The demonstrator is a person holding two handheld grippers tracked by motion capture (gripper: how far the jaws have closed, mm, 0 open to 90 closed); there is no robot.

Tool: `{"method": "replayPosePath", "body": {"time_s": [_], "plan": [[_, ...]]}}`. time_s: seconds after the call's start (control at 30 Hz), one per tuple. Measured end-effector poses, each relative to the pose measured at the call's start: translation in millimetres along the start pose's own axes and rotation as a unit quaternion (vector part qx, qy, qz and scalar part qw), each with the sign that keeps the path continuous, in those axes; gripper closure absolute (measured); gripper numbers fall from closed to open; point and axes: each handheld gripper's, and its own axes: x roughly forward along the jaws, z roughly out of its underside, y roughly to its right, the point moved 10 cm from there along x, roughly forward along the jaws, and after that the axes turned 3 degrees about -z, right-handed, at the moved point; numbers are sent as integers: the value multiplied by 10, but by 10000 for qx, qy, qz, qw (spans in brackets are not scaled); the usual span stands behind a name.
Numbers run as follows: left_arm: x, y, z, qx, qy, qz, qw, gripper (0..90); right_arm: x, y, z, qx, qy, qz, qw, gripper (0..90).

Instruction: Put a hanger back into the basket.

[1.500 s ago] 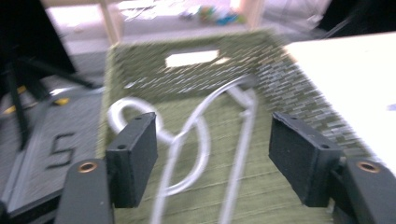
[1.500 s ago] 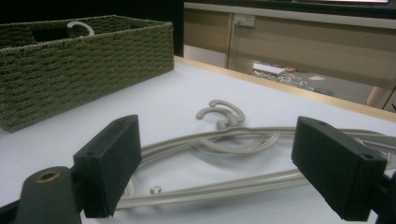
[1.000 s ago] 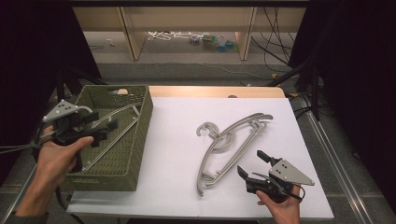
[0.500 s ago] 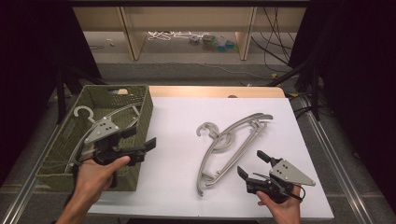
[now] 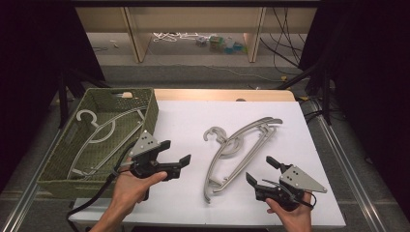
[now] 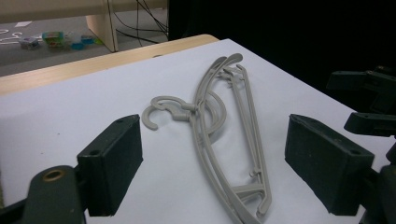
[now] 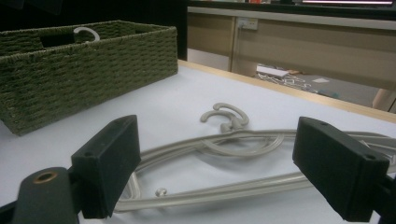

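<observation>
A small pile of grey plastic hangers (image 5: pixel 238 147) lies on the white table, hooks pointing left. One more grey hanger (image 5: pixel 104 134) rests inside the green woven basket (image 5: pixel 151 112) at the left. My left gripper (image 5: pixel 176 151) hovers just right of the basket, open and empty, its jaws aimed at the pile. In the left gripper view the hangers (image 6: pixel 212 116) lie ahead between the spread jaws of the left gripper (image 6: pixel 219 172). My right gripper (image 5: pixel 260 169) sits open near the pile's lower right end. The right gripper view has the hangers (image 7: pixel 224 140) just ahead.
The basket's wall (image 7: pixel 84 60) rises at the far left of the right gripper view, a hanger hook (image 7: pixel 86 31) poking above it. A wooden table edge (image 5: pixel 217 94) runs behind the white surface. Shelving and cables stand beyond.
My left gripper has swung right from above the basket to over the white table, near the hangers. The right gripper has stayed put.
</observation>
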Motion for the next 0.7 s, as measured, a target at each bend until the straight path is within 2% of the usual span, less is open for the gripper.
{"method": "replayPosePath", "body": {"time_s": [0.27,0.33,0.37,0.4,0.47,0.5,0.57,0.6,0.7], "plan": [[148,90,32,124,-85,125,9998,194,12,5,-10,-17,76,21,10000,159],[192,119,42,138,-176,92,9997,194,10,5,-13,-13,84,30,10000,159],[203,138,34,197,-184,111,9996,194,10,8,-11,-16,80,34,10000,159],[223,194,17,162,-173,174,9996,198,-2,3,5,-8,-26,5,10000,159],[261,268,5,249,-261,242,9991,202,3,3,-6,10,51,21,10000,159],[282,292,-3,394,-293,216,9986,195,8,5,-15,-17,91,33,10000,159],[335,333,-20,404,-322,224,9984,199,10,2,-16,-32,76,20,10000,159],[371,345,-20,531,-420,244,9974,199,15,-3,-14,-38,65,0,10000,159],[478,388,-12,561,-597,424,9957,251,32,-24,-13,-28,77,-44,10000,159]]}}
